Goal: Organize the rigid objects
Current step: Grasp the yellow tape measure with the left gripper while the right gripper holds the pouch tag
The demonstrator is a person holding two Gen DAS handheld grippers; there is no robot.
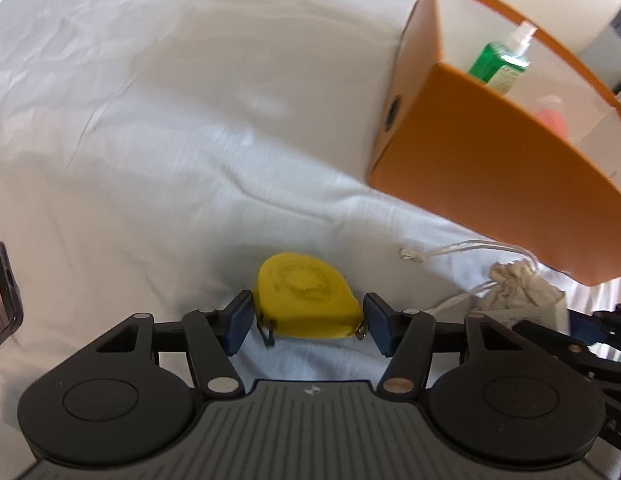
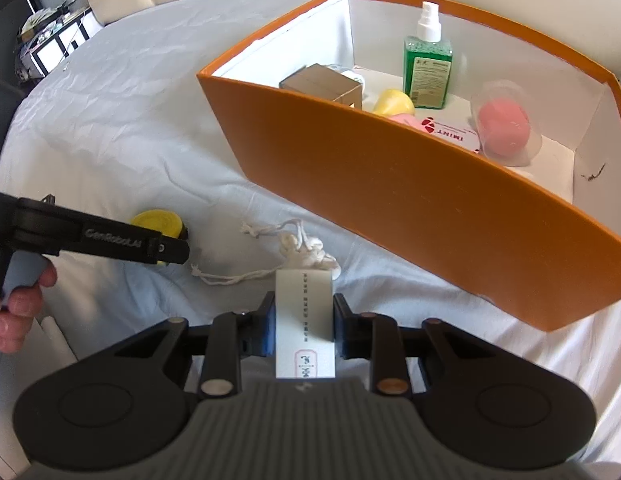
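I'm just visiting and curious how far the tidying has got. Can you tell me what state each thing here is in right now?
left gripper: jaws around the yellow tape measure, which lies on the sheet; the right pad is not touching it.
right gripper: shut on a white card box.
orange box: open, partly filled.
green spray bottle: upright inside the box, cap on.
drawstring pouch: on the sheet, outside the box, cinched.

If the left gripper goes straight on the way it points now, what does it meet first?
Probably the yellow tape measure, which lies between the jaws of the left gripper on the white cloth; how far below is unclear.
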